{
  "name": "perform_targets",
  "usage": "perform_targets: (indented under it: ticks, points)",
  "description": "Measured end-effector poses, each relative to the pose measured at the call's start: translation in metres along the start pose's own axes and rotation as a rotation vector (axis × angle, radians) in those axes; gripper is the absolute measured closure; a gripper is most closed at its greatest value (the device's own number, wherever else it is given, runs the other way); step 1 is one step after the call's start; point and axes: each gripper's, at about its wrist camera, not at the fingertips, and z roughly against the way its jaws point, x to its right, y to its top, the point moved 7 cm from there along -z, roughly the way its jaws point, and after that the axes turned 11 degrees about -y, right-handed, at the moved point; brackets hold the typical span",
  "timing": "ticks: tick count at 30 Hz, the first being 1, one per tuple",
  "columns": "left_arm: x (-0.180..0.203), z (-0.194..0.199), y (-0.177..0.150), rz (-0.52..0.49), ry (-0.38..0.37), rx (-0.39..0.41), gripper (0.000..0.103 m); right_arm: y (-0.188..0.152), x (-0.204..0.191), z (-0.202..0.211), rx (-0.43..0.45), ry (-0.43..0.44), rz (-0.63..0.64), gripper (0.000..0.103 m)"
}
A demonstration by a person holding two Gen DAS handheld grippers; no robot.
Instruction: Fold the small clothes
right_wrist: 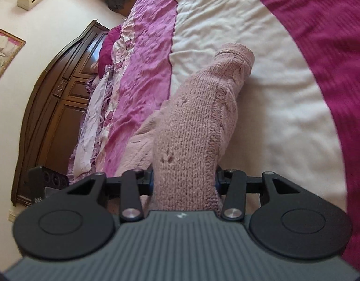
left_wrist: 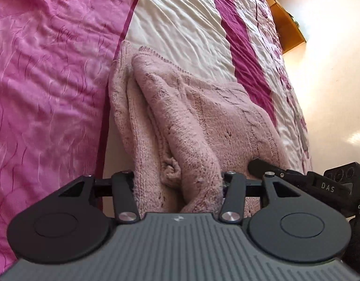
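Two grippers clamp one knit | left gripper point(left_wrist: 178, 182) pinches bunched layers | right gripper point(right_wrist: 184, 182) pinches ribbed sleeve | knit point(left_wrist: 191, 117): fuzzy pink, 12 o'clock, on quilt point(left_wrist: 180, 23)

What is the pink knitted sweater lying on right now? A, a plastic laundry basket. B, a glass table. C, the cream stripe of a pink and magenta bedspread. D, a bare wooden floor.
C: the pink knitted sweater, pinched by both the left gripper and the right gripper, rests on the cream stripe of the bedspread, with pink and magenta bands on either side.
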Motion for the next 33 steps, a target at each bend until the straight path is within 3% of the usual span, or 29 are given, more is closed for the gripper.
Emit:
perform_targets:
  ticks: [6, 11, 15, 19, 26, 33]
  points:
    - [-0.008, -0.001, -0.017, -0.096, 0.178, -0.007, 0.029, -0.014, 0.015, -0.010, 0.002, -0.115, 0.066, 0.050]
    - [-0.007, 0.012, -0.024, -0.158, 0.223, 0.017, 0.023, -0.020, 0.021, 0.003, 0.043, -0.126, 0.115, 0.050]
    - [-0.010, 0.017, -0.023, -0.150, 0.240, 0.051, 0.023, -0.023, 0.021, 0.022, 0.096, -0.133, 0.148, 0.050]
    - [-0.018, 0.009, -0.021, -0.175, 0.302, 0.085, 0.023, -0.027, 0.016, 0.012, 0.088, -0.154, 0.187, 0.056]
    - [-0.020, 0.004, -0.017, -0.265, 0.348, 0.131, 0.012, -0.028, 0.012, -0.012, 0.096, -0.166, 0.149, 0.055]
    - [-0.008, 0.014, -0.023, -0.260, 0.356, 0.134, 0.012, -0.037, 0.016, 0.003, 0.146, -0.161, 0.122, 0.049]
